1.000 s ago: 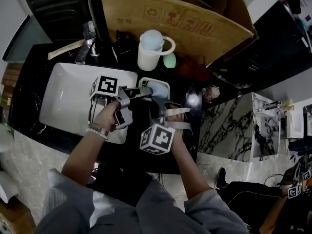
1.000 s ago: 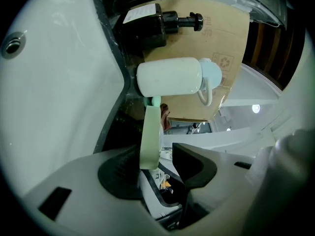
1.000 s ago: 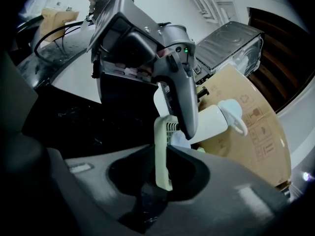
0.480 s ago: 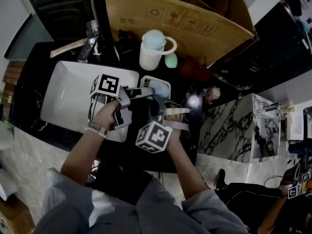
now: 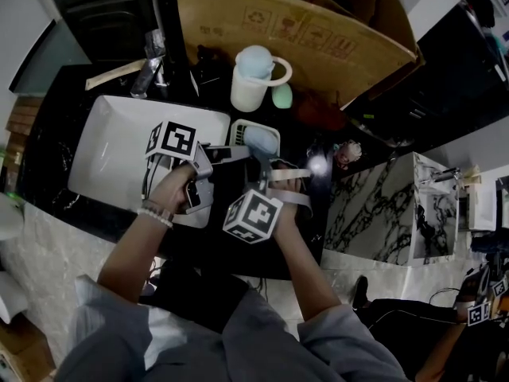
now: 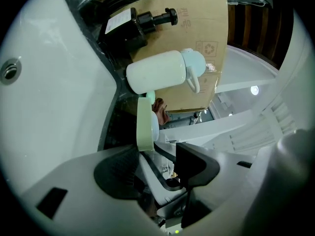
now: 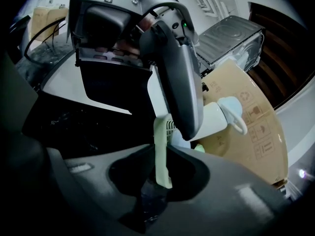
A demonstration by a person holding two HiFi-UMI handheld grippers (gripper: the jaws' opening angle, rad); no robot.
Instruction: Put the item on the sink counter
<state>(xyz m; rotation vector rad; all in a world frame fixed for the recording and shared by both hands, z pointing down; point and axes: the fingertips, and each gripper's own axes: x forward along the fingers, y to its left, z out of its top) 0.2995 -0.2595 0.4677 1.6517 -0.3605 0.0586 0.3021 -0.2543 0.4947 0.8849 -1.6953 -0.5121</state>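
My right gripper clamps the soap dish rim as sole carrier; my left gripper, jaws just opened, grips nothing

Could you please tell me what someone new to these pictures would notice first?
Most striking is the small slotted dish with a blue lump in it, gripped by its rim in the right gripper at the black counter, just right of the white sink. Behind it stands a white jug with a pale blue lid, in front of a big cardboard box.
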